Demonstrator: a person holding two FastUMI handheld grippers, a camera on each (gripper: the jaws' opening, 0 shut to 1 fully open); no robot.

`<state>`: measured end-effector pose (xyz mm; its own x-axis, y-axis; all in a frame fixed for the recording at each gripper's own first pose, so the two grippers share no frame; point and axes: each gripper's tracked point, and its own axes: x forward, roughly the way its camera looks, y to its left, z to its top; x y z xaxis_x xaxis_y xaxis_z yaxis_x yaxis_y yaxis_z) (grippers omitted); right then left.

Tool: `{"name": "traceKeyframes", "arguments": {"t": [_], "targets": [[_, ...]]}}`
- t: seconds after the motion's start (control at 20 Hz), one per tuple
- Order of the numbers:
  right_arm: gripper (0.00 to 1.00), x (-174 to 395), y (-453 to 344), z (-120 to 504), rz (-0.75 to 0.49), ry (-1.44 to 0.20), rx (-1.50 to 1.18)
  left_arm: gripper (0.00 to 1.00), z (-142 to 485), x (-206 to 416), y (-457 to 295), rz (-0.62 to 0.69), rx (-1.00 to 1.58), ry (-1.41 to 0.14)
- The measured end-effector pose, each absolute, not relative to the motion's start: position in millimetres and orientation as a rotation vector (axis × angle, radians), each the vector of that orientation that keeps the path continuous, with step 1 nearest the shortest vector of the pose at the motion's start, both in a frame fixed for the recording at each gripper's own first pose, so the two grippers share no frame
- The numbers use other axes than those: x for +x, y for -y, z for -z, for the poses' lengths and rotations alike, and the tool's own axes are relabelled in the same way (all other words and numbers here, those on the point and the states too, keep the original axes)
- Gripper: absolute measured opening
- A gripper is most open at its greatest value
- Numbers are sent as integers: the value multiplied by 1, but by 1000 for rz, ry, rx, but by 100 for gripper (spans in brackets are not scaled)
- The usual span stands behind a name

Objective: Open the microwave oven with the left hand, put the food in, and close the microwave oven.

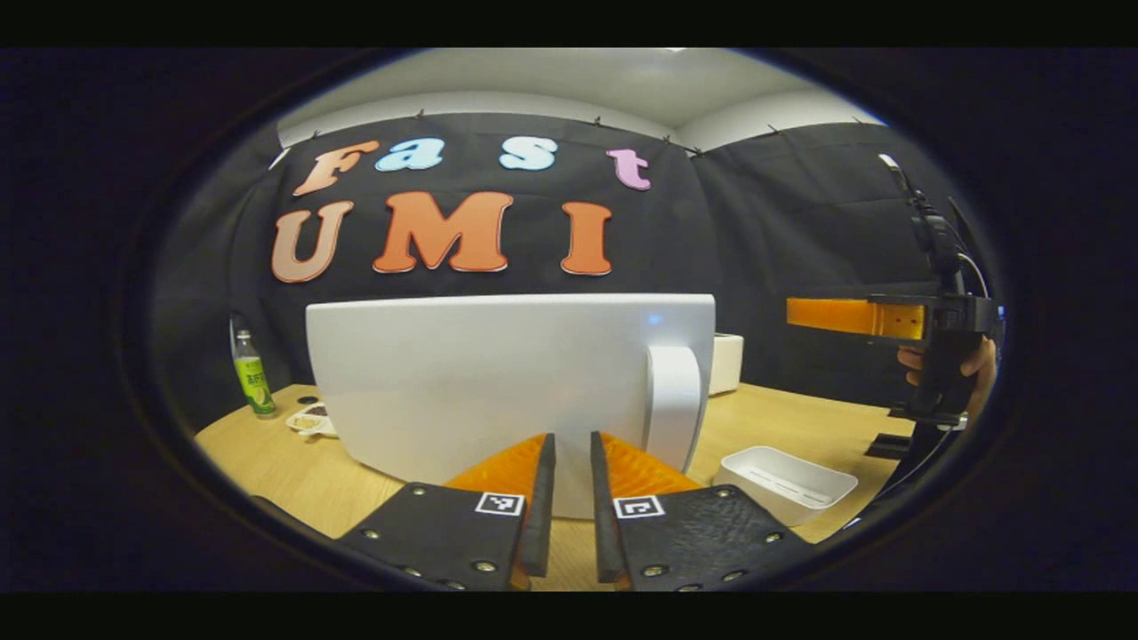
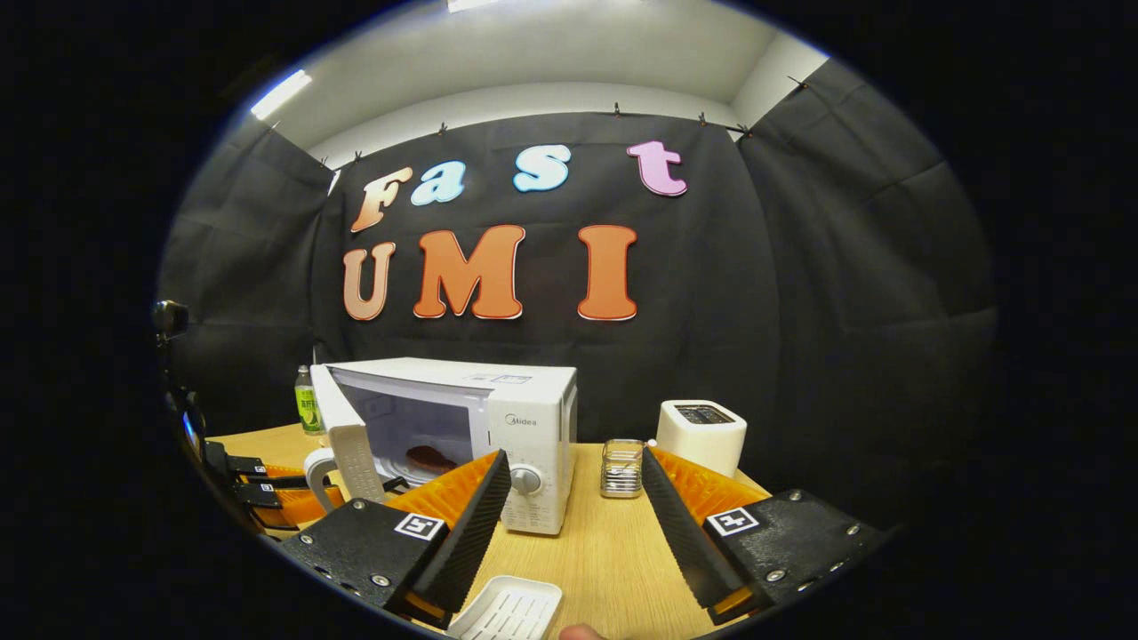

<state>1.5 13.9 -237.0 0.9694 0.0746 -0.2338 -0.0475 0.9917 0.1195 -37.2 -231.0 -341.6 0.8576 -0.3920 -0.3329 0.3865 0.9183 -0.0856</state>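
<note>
- Left gripper view: the left gripper (image 1: 573, 498) points at the outer face of the microwave door (image 1: 498, 382), its fingers drawn nearly together with only a thin slit between them, nothing held.
- The door fills the space straight ahead of the fingertips; whether the tips touch it I cannot tell.
- The door handle (image 1: 673, 404) stands upright just right of the fingertips, along the door's right edge.
- Right of the fingers, a white tray (image 1: 787, 480) lies on the wooden table (image 1: 800, 418), with bare tabletop between it and the door's edge.
- Far to the right, a hand (image 1: 973, 364) holds the right gripper (image 1: 853, 317) raised above the table, well apart from the door.
- Left of the fingers, past the door's left edge, a green bottle (image 1: 253, 373) stands upright and a small plate (image 1: 311, 420) lies beside it.
- Right gripper view: the right gripper (image 2: 573, 502) has its fingers spread wide and empty, over open tabletop.
- Ahead and left of its fingers, the microwave (image 2: 498, 427) stands with its door swung out to the left; the food (image 2: 431, 458) lies inside the cavity.
- The left gripper sits low at the far left, beside the opened door.
- Between the fingers, farther off, a wire holder (image 2: 621, 467) stands, and a toaster (image 2: 702, 431) sits beyond the right finger.
- A white tray lies below the left finger, at the near table edge.
</note>
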Motion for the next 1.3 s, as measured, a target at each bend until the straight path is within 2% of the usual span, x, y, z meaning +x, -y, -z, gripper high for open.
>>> {"name": "traceKeyframes", "arguments": {"t": [0.05, 0.25, 0.4, 0.45, 0.6, 0.7, 0.75, 0.8, 0.85, 1.0, 1.15, 1.2, 1.3], "targets": [[92, 1, -11, 237, -58, -241, 112, 18, 344, -33, 236, 411, -13, -354], [92, -4, -5, 238, -61, -240, 120, 12, 360, -14, 253, 415, -13, -384], [92, -8, -6, 238, -88, -239, 134, 15, 369, 7, 263, 397, -5, -391], [92, -9, -4, 237, -87, -236, 130, 13, 373, 15, 266, 387, 3, -391], [92, -11, 4, 238, -74, -234, 104, 15, 383, 36, 274, 367, 4, -401], [92, -14, 5, 240, -85, -237, 110, 13, 388, 48, 278, 355, -17, -412], [96, -15, 4, 241, -98, -243, 124, 15, 391, 55, 280, 348, -16, -417], [92, -15, 4, 243, -104, -251, 139, 13, 393, 62, 281, 343, -9, -420], [92, -15, 5, 246, -103, -264, 145, 15, 396, 67, 285, 340, 7, -424], [93, -15, 11, 249, -92, -266, 125, 13, 402, 78, 287, 321, 50, -428], [93, -11, 14, 254, -87, -269, 113, 10, 410, 78, 298, 328, 83, -438], [93, -10, 16, 255, -85, -273, 115, 0, 409, 80, 298, 319, 98, -428], [93, -6, 17, 257, -77, -276, 122, 0, 411, 86, 296, 304, 121, -416]]}}
